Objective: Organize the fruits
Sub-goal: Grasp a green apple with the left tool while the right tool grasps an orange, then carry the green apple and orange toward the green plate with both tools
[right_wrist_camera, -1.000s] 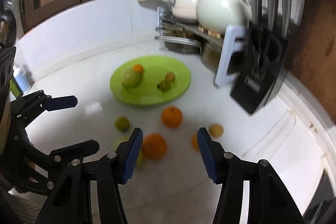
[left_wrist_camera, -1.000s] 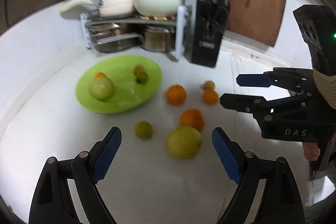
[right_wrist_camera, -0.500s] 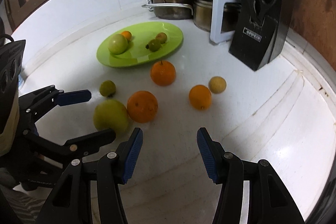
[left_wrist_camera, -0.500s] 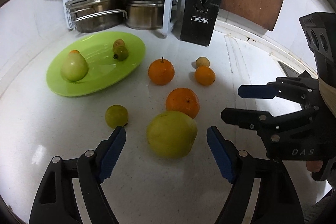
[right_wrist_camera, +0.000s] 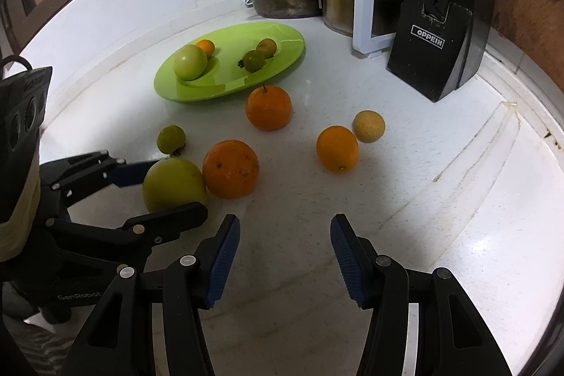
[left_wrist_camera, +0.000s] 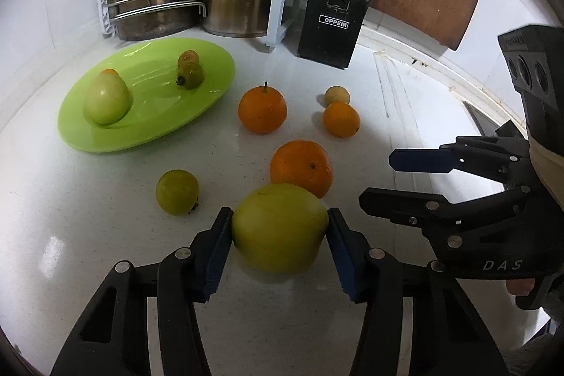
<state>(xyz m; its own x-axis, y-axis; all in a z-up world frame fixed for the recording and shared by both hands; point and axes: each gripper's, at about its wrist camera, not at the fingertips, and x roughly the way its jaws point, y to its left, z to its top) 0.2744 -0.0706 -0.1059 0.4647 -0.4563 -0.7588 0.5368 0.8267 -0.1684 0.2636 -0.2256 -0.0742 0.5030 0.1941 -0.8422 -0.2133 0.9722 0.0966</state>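
1 green apple [left_wrist_camera: 278,228] between left hand-held gripper [left_wrist_camera: 280,244] pads, touching both.

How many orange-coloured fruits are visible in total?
4: one small on the green plate behind the green fruit, three on the counter. Others may be hidden.
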